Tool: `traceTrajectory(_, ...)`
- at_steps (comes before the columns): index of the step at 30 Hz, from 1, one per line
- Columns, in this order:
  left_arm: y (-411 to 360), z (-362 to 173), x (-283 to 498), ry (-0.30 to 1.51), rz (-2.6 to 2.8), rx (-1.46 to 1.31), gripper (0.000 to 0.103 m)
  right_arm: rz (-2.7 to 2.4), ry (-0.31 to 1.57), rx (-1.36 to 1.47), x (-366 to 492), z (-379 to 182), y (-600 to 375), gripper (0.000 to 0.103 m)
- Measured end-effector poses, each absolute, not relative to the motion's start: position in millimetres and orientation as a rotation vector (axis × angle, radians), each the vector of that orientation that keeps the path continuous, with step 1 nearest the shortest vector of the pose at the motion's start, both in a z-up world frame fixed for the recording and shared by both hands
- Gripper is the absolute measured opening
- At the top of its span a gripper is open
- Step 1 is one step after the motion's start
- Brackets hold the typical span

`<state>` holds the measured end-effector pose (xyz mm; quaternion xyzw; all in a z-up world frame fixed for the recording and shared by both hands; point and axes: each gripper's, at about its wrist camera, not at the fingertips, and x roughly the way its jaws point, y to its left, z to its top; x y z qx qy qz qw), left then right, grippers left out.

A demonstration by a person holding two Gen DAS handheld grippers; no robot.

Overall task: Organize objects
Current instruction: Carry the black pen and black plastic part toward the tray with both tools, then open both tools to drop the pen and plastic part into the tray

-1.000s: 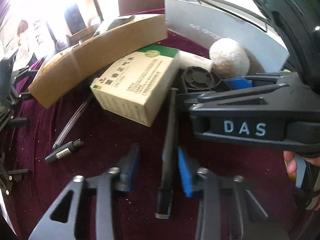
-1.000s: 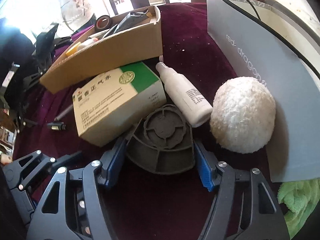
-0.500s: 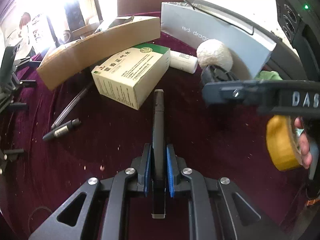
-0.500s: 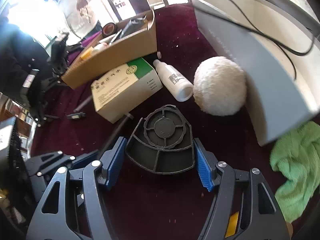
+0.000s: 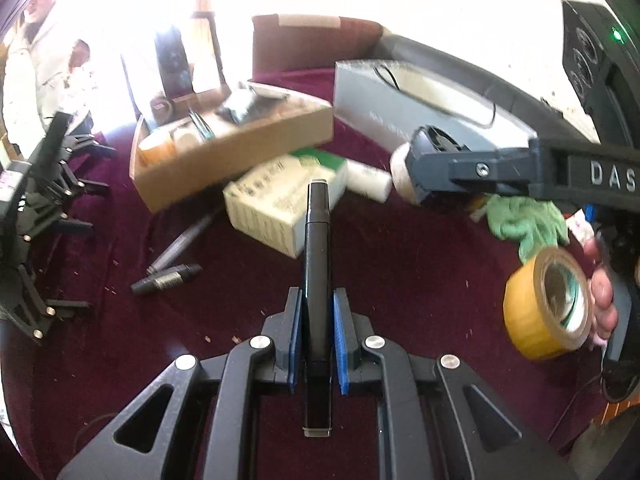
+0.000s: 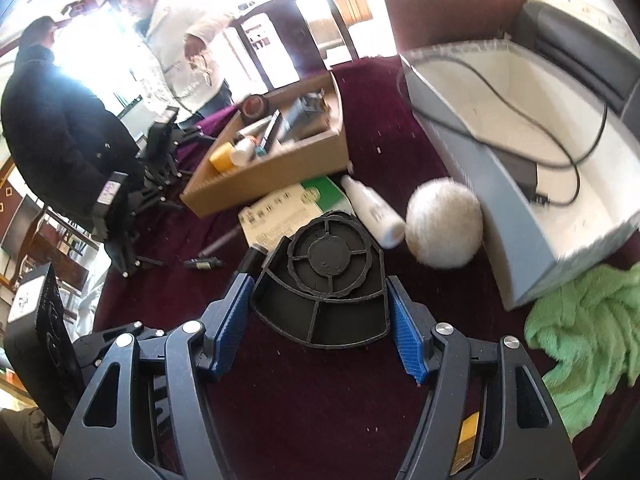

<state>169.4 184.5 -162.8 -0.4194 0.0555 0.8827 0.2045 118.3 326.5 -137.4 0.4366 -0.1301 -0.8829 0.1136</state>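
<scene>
Two grippers loaded: left gripper [image 5: 316, 344] fingers clenched on black marker [image 5: 317, 280], pointing 12 o'clock; right gripper [image 6: 320, 320] fingers clamp black fan housing [image 6: 326, 276], clear of the worktop [image 6: 320, 400].

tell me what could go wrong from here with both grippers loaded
The left gripper pinches the marker near its rear, so the long front end could swivel or slip. The right gripper holds the black part by its outer edges only; it might tilt out. The two grippers sit close and could bump.
</scene>
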Motion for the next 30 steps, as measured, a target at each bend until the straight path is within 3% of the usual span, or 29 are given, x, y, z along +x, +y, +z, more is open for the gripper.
traceTrajectory(16,160.3,-102.4,143.0,0.047,2.612,-1.051,0.013,-2.642,-0.366,1.138,104.6,-92.3,326.7,0.066)
traceTrajectory(30,133.0,-57.1,67.4,-0.036,2.713,-0.998,0.013,-2.689,-0.307,1.027,52.6,-55.0,313.8,0.066)
